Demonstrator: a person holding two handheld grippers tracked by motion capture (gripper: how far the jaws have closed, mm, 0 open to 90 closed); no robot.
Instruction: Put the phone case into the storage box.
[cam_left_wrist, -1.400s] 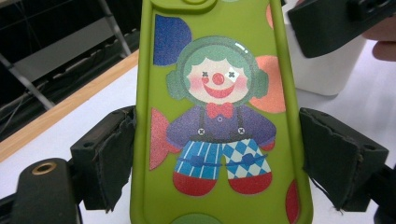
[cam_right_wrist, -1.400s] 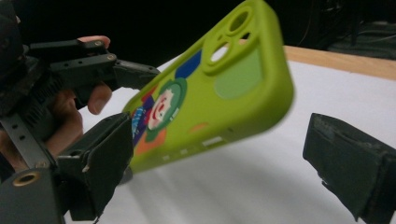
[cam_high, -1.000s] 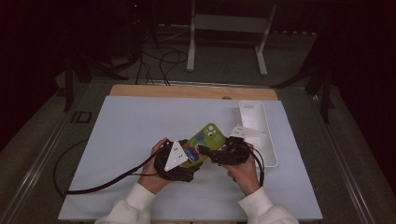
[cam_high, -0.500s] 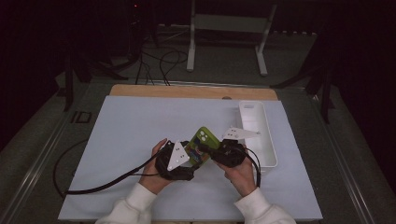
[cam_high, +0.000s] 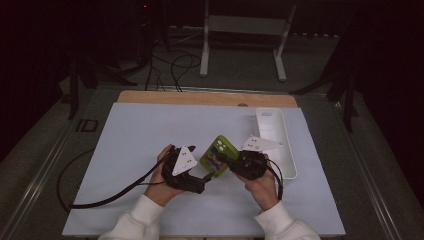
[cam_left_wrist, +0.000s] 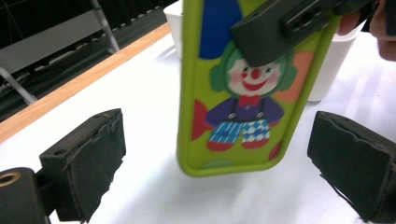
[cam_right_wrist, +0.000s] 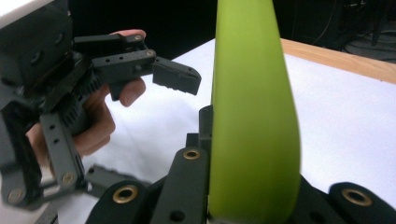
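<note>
A lime-green phone case (cam_high: 220, 151) with a clown picture (cam_left_wrist: 238, 88) hangs just above the white mat between both hands. My right gripper (cam_high: 223, 161) is shut on it; one of its jaws crosses the case's top in the left gripper view, and the case's edge (cam_right_wrist: 252, 116) rises from between its jaws (cam_right_wrist: 254, 205). My left gripper (cam_high: 202, 166) is open and its jaws have just been opening. The case's lower end stands between its pads (cam_left_wrist: 93, 154) without touching them (cam_left_wrist: 222, 161). The left gripper (cam_right_wrist: 140, 123) faces the case from the left.
A white oblong tray (cam_high: 287, 150) lies right of the hands on the white mat (cam_high: 145, 130). A wooden strip (cam_high: 200, 98) runs along the mat's far edge. Stand legs and cables sit on the dark floor beyond.
The case has turned a little between the grippers and now sits in the right gripper's jaws. The left jaws stand wider apart around it. Both hands stay in about the same place.
</note>
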